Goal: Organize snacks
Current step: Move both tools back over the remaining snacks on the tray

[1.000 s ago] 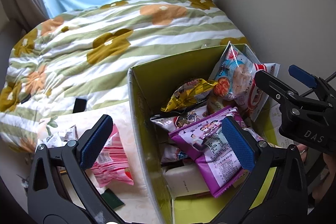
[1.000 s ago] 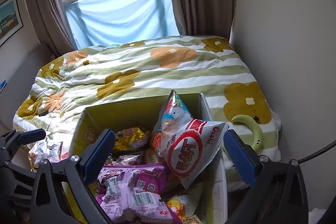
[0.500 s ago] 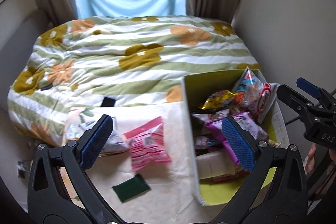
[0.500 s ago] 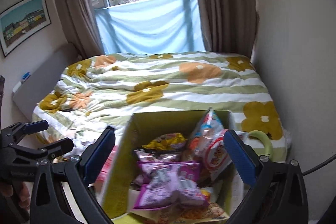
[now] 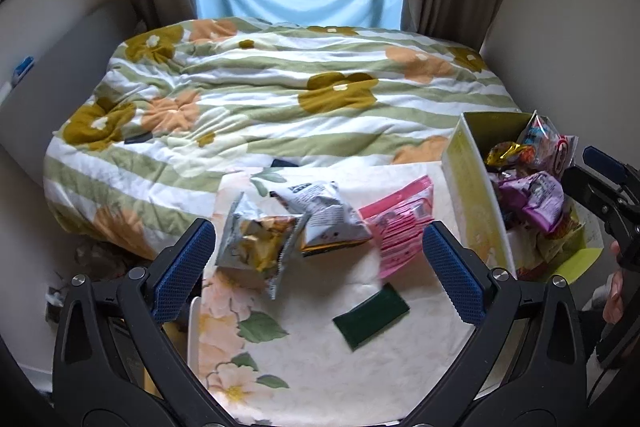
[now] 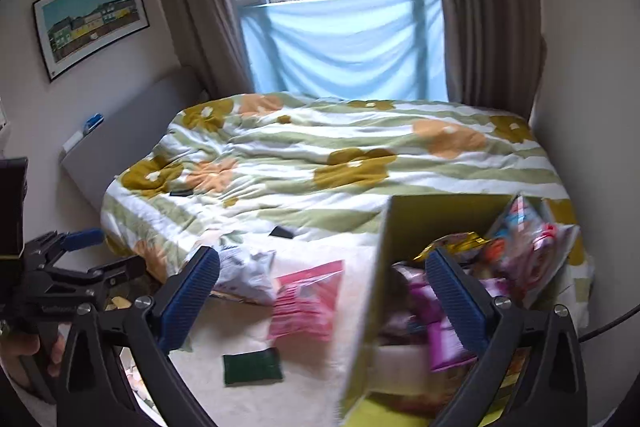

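Note:
A yellow-green box [image 5: 476, 183] [image 6: 372, 291] full of snack packets stands at the right of a floral white cloth [image 5: 304, 359]. On the cloth lie a silver packet [image 5: 260, 239], a grey-white packet [image 5: 324, 215] [image 6: 248, 275], a pink packet [image 5: 400, 223] [image 6: 308, 299] and a small dark green packet [image 5: 370, 315] [image 6: 252, 367]. My left gripper [image 5: 320, 267] hangs open above the loose packets and holds nothing. My right gripper [image 6: 324, 299] is open and empty over the box's left wall; in the left wrist view it shows at the right edge [image 5: 604, 183].
Behind the cloth lies a bed [image 5: 280, 107] with a striped flower quilt, a small black item [image 5: 284, 163] at its near edge. Walls stand at both sides, and a window with curtains and a blue sheet [image 6: 344, 43] is at the back.
Both grippers have pulled up and back and swung left from over the box, bringing the cloth with the loose packets into view. Both stayed open and empty.

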Motion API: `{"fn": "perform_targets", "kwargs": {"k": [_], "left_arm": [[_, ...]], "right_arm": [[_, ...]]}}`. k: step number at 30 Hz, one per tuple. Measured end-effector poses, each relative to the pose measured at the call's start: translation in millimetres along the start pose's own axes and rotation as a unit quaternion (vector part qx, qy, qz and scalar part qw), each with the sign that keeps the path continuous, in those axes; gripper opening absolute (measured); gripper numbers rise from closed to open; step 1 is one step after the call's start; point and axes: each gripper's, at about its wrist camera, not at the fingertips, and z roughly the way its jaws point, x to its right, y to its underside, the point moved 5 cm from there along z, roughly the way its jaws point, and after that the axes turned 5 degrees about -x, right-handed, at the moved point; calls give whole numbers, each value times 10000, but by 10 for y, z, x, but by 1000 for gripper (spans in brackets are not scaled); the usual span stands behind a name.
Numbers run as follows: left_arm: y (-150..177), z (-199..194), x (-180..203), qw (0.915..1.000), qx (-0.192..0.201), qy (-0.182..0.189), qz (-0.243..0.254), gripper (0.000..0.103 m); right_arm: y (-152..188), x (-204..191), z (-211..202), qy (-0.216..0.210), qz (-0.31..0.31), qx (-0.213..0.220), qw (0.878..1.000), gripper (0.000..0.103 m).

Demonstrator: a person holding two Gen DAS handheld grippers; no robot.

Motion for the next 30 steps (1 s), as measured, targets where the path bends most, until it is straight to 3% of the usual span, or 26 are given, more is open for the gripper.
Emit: {"fn": "perform_targets", "kwargs": {"k": [10,19,30], "left_arm": [[308,555,-732,9968,-546,473,349,103],[450,1313,-837,9839,-887,863,1287,103],[437,2025,-735,9758,-1221,892,1578,103]], "right_arm": [[449,-712,442,32,-70,-279,9996,103],[1032,-929,1022,380,135,-882,9953,103],[1538,-1002,1452,474,-224,-1415,9886,103]]}}
